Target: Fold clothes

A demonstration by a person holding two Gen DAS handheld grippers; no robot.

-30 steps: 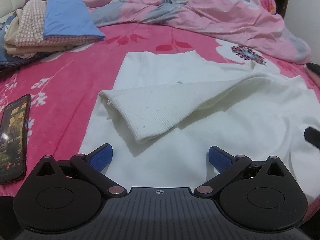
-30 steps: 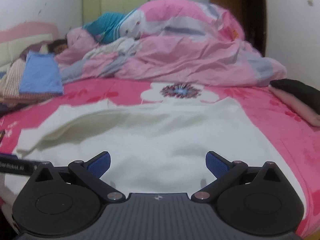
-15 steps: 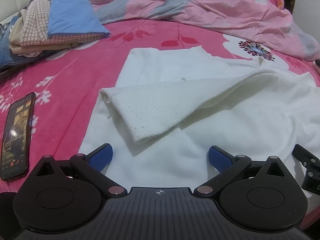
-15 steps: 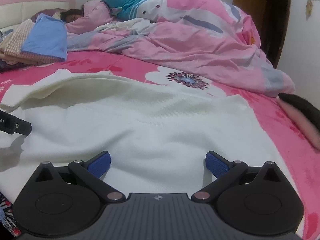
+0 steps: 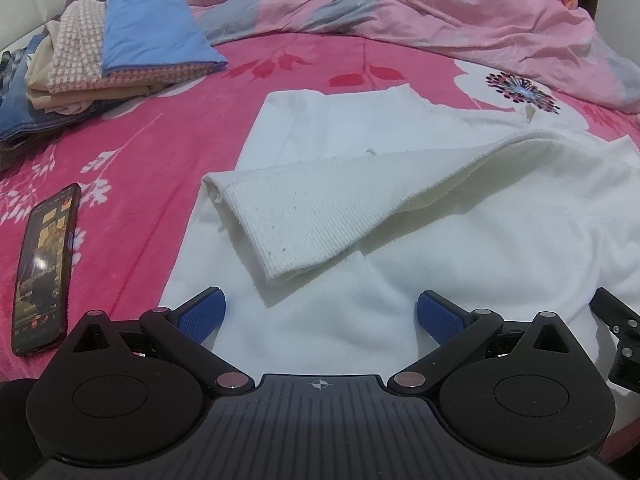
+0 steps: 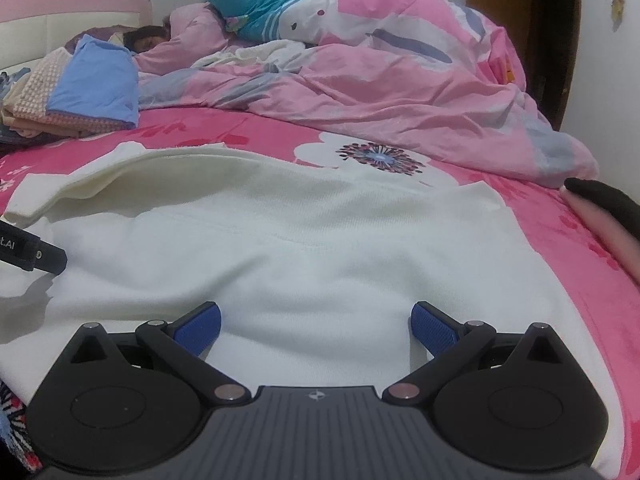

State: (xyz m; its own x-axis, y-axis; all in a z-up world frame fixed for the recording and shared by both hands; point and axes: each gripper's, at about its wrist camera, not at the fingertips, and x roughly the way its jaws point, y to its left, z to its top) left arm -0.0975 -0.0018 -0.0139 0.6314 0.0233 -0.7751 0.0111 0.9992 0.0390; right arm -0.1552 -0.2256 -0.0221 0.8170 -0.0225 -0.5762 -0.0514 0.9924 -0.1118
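The right gripper (image 6: 316,322) has been dipping lower toward the white sweater (image 6: 312,236), and more of its black side is now showing beside the left gripper (image 5: 320,312). Both grippers are hovering with their blue fingers spread wide, holding nothing. The sweater is lying flat on the pink bedsheet (image 5: 152,136), right ahead of the fingers, one sleeve (image 5: 320,216) folded across it. A phone (image 5: 44,264) is lying left of the left fingers.

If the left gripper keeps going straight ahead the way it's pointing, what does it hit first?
Most likely the folded-over sleeve of the white sweater. The left gripper is open above the sweater's body, though depth is hard to judge.
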